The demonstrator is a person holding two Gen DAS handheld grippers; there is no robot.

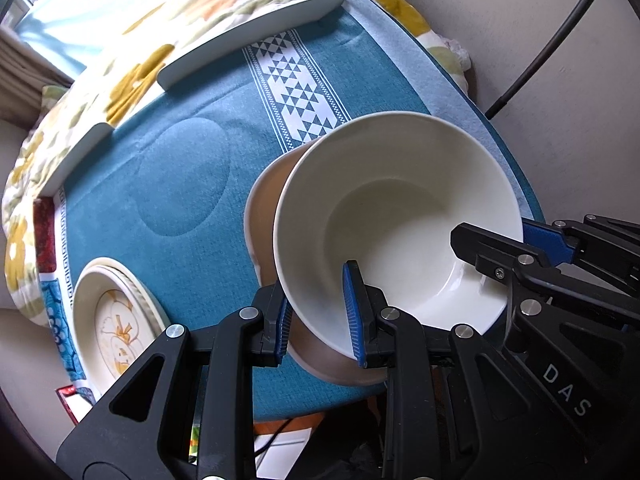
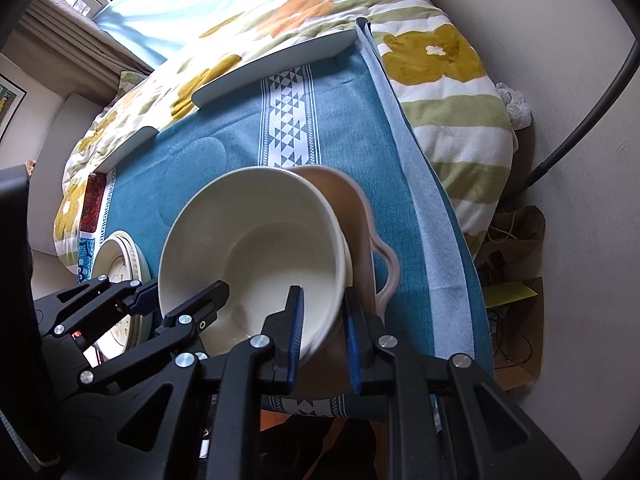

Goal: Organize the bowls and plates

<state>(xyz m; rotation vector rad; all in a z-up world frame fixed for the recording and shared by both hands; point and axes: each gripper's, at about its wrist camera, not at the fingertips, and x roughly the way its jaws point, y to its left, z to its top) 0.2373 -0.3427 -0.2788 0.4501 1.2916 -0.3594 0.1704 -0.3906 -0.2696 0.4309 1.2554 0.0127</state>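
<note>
Left claw (image 1: 320, 316) is clenched on the near wall of the cream bowl (image 1: 400, 216): one blue pad sits inside the bowl, the other outside against the wall. Directly under and behind the cream bowl, a tan bowl (image 1: 264, 216) carries it, nested and tilted. Right claw (image 1: 520, 248) enters from the right of the left claw and grips the bowl's far-right rim. Left of the left claw, a stack of patterned plates (image 1: 116, 320) rests on the teal-covered table (image 1: 180, 152).

Right claw (image 2: 324, 332) is clenched on the cream bowl (image 2: 256, 240) rim, one pad inside, one outside. Beyond its outer pad, the pink-tan bowl (image 2: 352, 208) with a wavy edge sits beneath the cream bowl. Left claw (image 2: 176, 300) holds the opposite rim, to the left. Farther left, the plates (image 2: 120, 248) lie on the table (image 2: 340, 120).
</note>
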